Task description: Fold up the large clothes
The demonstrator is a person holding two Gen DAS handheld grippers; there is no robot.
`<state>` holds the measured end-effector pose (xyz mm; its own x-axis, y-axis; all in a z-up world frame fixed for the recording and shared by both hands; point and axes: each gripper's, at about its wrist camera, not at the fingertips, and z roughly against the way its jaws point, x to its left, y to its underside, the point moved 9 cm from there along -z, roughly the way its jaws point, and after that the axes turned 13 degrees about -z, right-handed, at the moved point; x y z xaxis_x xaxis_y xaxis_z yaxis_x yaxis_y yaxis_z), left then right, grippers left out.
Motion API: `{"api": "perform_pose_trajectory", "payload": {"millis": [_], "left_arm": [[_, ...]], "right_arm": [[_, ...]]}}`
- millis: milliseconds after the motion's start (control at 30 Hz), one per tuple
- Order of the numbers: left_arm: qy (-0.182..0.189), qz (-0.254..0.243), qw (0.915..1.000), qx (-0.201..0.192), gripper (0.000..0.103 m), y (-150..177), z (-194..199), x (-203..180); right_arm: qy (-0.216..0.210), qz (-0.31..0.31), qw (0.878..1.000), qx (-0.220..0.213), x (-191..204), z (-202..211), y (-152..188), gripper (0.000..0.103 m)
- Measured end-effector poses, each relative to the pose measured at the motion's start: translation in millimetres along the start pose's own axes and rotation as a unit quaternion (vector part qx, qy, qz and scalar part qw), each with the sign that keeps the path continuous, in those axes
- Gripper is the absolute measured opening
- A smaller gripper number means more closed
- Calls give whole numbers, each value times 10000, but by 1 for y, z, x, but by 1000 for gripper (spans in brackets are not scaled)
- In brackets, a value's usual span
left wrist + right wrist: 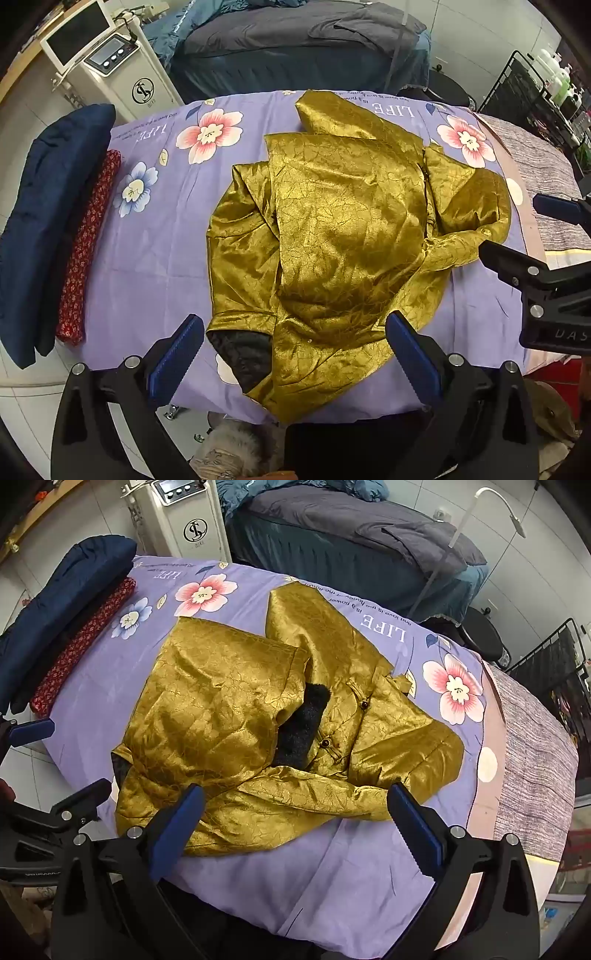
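The left hand-held gripper (295, 360) hangs with its blue-padded jaws spread wide and empty above the near hem of the shiny gold crinkled-satin jacket (343, 236). The right hand-held gripper (295, 829) is equally wide and empty over a folded sleeve. The jacket lies partly folded on the lilac floral sheet (332, 878) covering the tabletop, a folded navy garment (44, 221) and red patterned cloth (88, 251) at the left edge.

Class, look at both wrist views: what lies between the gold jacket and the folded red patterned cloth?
Only bare purple floral sheet; gold jacket and red cloth lie apart, shown in both views.
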<state>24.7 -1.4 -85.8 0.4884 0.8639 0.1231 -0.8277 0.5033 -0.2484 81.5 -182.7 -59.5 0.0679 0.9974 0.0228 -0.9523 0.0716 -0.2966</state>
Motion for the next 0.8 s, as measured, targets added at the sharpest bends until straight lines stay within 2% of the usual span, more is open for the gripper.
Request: {"api": "perform_pose_trajectory", "payload": {"millis": [200,800], "left_arm": [[-98,-18,9999,-25,97,7,-4,-5],[-155,-55,9996,243,97,8,-11,2]], "right_arm": [[29,25,10000,23,1,-1,3,97],[-20,-14,10000,94,2,-7,7,97]]}}
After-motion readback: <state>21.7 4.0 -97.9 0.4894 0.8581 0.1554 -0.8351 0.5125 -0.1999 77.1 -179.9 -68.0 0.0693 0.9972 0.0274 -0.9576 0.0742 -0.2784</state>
